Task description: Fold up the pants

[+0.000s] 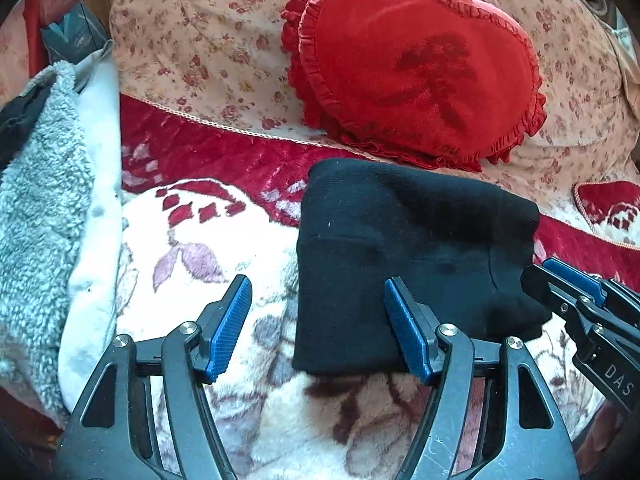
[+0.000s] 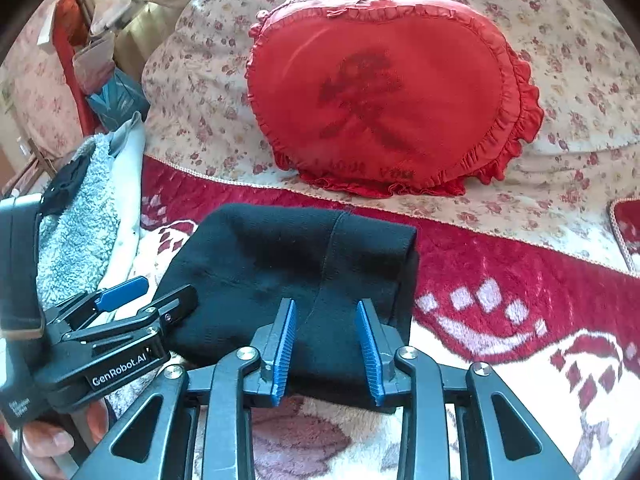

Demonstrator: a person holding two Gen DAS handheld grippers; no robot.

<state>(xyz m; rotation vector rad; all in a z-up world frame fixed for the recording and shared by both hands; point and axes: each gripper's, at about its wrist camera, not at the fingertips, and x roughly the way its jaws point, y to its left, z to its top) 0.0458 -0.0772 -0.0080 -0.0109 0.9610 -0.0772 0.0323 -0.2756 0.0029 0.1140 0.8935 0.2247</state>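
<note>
A: Where are the black pants (image 1: 400,264)?

B: Folded into a compact bundle on the plush red-and-cream blanket (image 1: 208,240) of the bed, in front of the red heart-shaped pillow (image 1: 416,68), which leans on a floral cover (image 1: 200,40).

A: And the left claw (image 1: 318,328)?

B: Its jaws stand wide apart with nothing between the pads. Its right finger sits over the near left part of the bundle, its left finger over bare blanket, so the pants' left edge falls within the gap. Whether the finger touches the cloth, I cannot tell.

A: The right claw (image 2: 326,344)?

B: It is over the near edge of the pants, toward their right side. The jaws are partly open; black fabric shows in the gap, but the blue pads do not press on it, so it grips nothing.

A: How do the two sit to each other?

B: Side by side along the near edge, apart. In the right wrist view a hand (image 2: 52,440) shows under the left claw's body.

A: Anything else?

B: A grey fleecy garment (image 1: 36,216) and white cloth (image 1: 96,208) lie heaped to the left, clear of the pants.
</note>
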